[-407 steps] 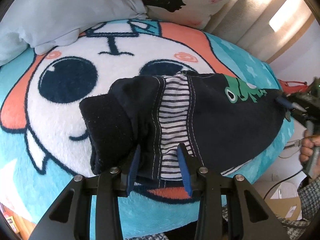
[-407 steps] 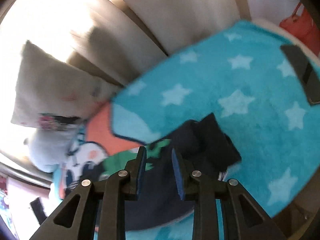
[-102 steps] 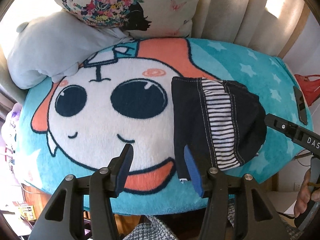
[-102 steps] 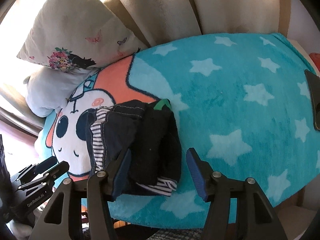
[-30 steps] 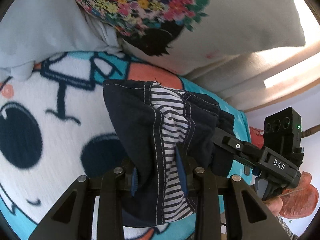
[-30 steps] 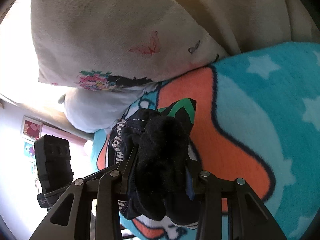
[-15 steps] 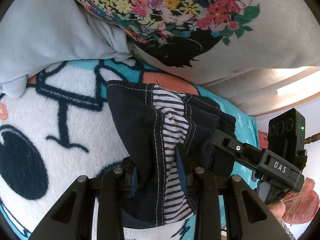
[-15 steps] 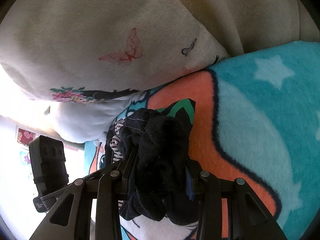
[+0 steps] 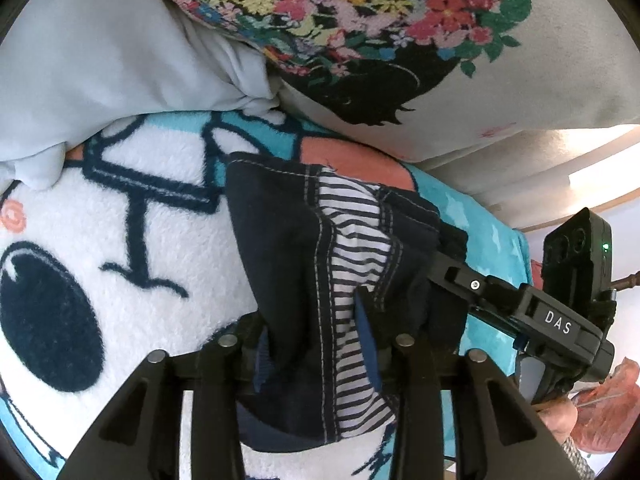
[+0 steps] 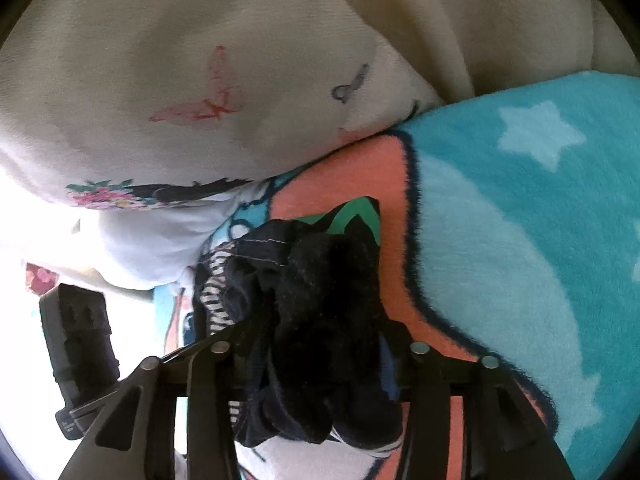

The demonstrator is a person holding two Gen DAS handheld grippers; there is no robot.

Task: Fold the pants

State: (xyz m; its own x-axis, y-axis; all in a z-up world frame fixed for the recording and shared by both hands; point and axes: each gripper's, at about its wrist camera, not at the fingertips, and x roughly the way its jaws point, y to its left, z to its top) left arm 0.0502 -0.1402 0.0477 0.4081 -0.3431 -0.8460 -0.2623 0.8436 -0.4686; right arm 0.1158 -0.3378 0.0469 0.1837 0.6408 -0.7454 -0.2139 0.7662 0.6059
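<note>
The folded pants lie as a compact dark bundle on the cartoon-face blanket, near the floral pillow and the pale grey pillow behind it. The placement looks deliberate: the bundle sits at the pillow end, out of the middle of the blanket, which suits a finished piece set aside.

The left gripper straddles the near edge of the bundle, one blue pad against the striped panel. Its jaws have just been opening, with cloth between them; whether the pads press or merely touch is hard to tell, since the folds hide the left pad, but I judge the hold to be loosening.

The right gripper comes in from the bundle's other side (its black body shows at the right of the left wrist view). Its jaws have just been opening too, and a gap shows beside the right pad, so the thick dark cuff end sits loosely between them. Holding both ends keeps the folds from springing apart during set-down; I judge this the release.
</note>
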